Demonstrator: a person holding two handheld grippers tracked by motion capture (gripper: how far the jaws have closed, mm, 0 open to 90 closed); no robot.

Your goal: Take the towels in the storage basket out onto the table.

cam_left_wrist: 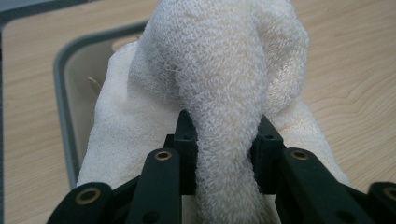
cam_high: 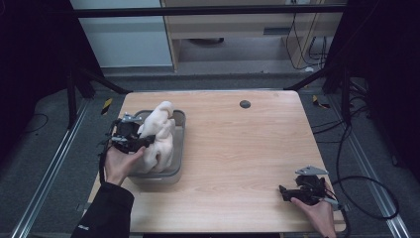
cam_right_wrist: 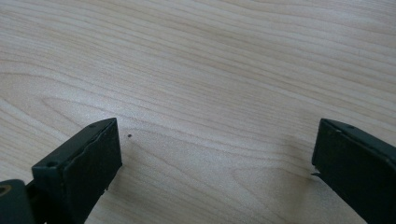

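Left tool [cam_high: 130, 137]: I see it at the left side of the light wooden surface [cam_high: 237, 153], hand wrapped round its body from below, dark-sleeved forearm coming up from the bottom edge. Its jaws are clamped on a fold of the cream terry-cloth towel [cam_high: 159, 136]; in the left gripper view the pinched roll [cam_left_wrist: 229, 154] runs straight between them. The towel bulges up out of the grey rectangular plastic tub [cam_high: 179, 119] (most of it piled inside, one peak standing above the rim).

Right tool [cam_high: 297, 192]: low at the near right corner, hand behind it, pointing left. Jaws spread wide over bare wood, nothing between them.
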